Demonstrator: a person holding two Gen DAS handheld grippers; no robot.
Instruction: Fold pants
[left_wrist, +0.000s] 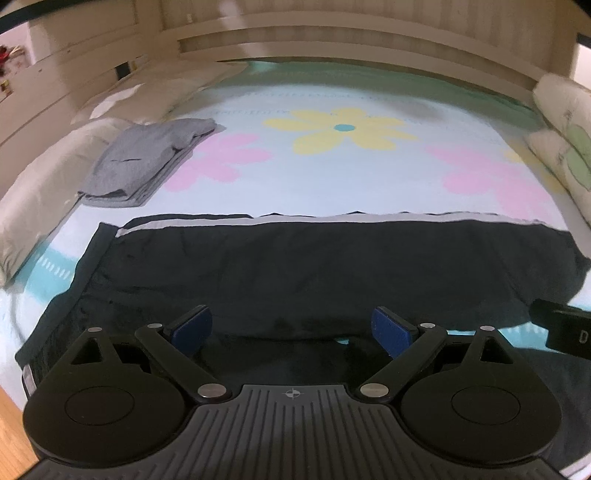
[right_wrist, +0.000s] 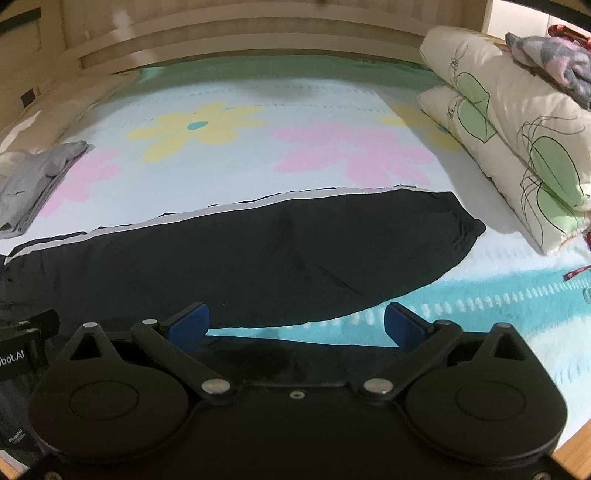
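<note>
pants (left_wrist: 295, 266) lie flat across bed (left_wrist: 332, 177), ready to fold | your left claw (left_wrist: 293, 328) wide, empty | your right claw (right_wrist: 295, 325) wide, empty, near edge

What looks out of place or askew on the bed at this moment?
Nothing stands out. The black pants lie flat across the floral sheet, the grey folded garment sits tidy at the left, and the pillows are stacked at the right. Both grippers are open.

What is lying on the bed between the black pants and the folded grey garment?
Nothing: in the left wrist view only bare flowered bedsheet separates the black pants from the folded grey garment.
</note>
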